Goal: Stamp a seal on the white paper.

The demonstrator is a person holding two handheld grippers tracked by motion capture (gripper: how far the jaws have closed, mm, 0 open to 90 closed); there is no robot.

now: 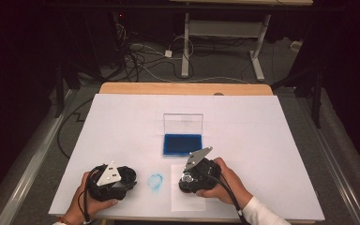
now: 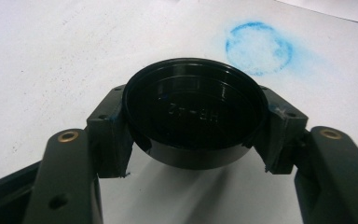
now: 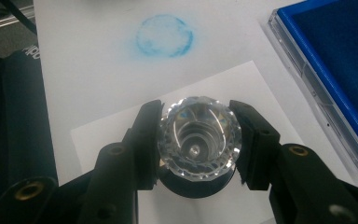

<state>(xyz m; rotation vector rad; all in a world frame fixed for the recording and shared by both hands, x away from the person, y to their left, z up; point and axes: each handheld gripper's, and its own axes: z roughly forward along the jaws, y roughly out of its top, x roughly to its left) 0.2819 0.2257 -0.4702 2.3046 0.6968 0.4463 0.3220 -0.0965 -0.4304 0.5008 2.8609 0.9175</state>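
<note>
1. On the table (image 1: 262,89), a big white sheet (image 1: 272,154) covers the work area, with 1 round blue ink mark (image 1: 155,182) between the 2 grippers.
2. Past that mark sits the open ink pad (image 1: 182,144), its clear lid standing upright behind the blue pad.
3. Under the right gripper (image 1: 186,182) lies a smaller slip of paper (image 1: 178,202); its jaws are clamped on a stamp with a faceted clear knob (image 3: 199,135), held above the slip.
4. The left gripper (image 1: 122,183) pinches a round black cap (image 2: 195,112) by its rim, hollow side showing, just beside the blue mark.
5. To stamp well, I judge: keep the stamp upright, lower it straight onto the slip, press evenly, lift without sliding, and keep the cap clear of wet ink.
</note>
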